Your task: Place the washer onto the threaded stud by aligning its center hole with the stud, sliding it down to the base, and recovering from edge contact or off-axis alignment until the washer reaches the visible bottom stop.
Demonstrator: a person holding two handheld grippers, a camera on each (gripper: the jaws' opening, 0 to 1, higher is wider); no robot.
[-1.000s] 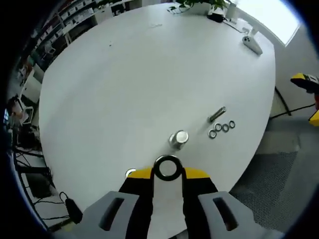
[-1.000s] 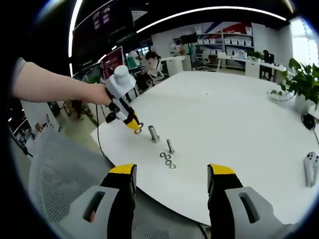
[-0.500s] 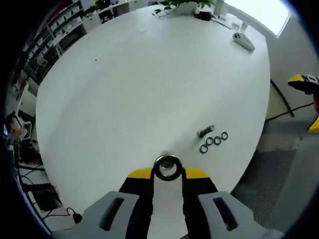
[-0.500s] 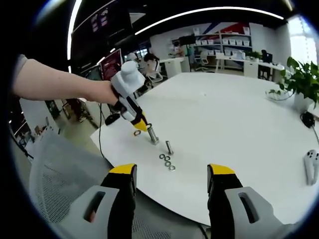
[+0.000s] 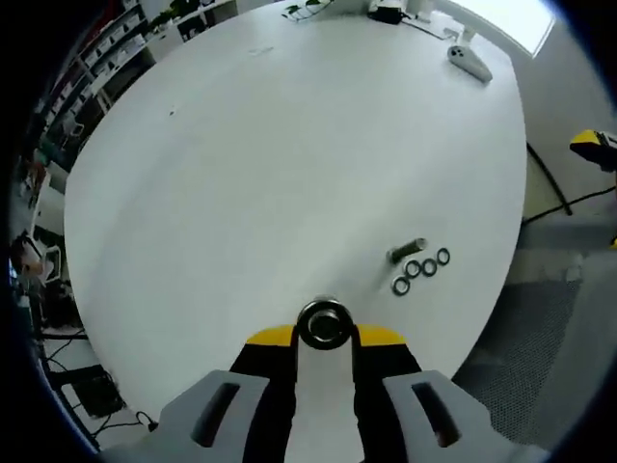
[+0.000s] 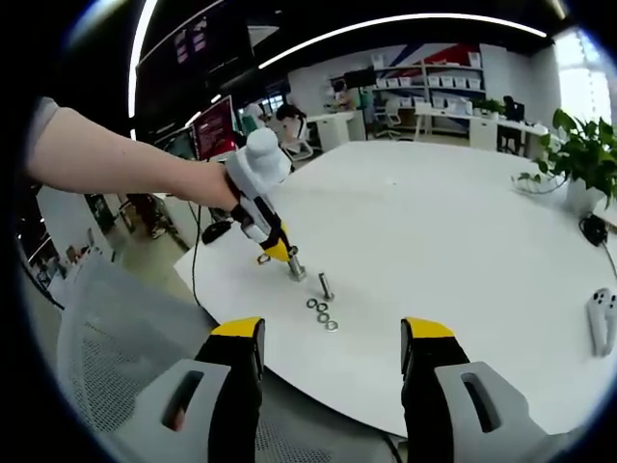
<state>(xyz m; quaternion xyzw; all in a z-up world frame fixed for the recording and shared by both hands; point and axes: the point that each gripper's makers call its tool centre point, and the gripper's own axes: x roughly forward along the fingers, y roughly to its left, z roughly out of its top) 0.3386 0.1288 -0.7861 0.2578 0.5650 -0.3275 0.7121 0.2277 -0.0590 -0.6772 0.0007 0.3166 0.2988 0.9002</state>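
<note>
The left tongs are closed on the washer, pinching it by its rim so the ring lies flat between the yellow tips, and in the left gripper view its centre hole sits directly over the top of the threaded stud, which is almost wholly hidden beneath it. In the right gripper view the same left tongs slant down from the person's hand to the stud, which stands upright near the edge of the white table; whether the washer is already touching the stud or just above it I cannot tell. The right tongs hang wide apart and empty, off the table edge above a mesh chair. Just beside the stud stands a second bolt, and a row of three spare washers lies near it. The step in hand looks like the final alignment before letting the ring drop. The main risk is off-axis contact — the tongs approach at a slant, so the washer may meet the stud tilted, catch an edge on the threads and jam partway, short of the base. Released while cocked like that, it could skid off and roll — the table edge is close. Pressing down hard might also tip the stud if it only stands loose.
</note>
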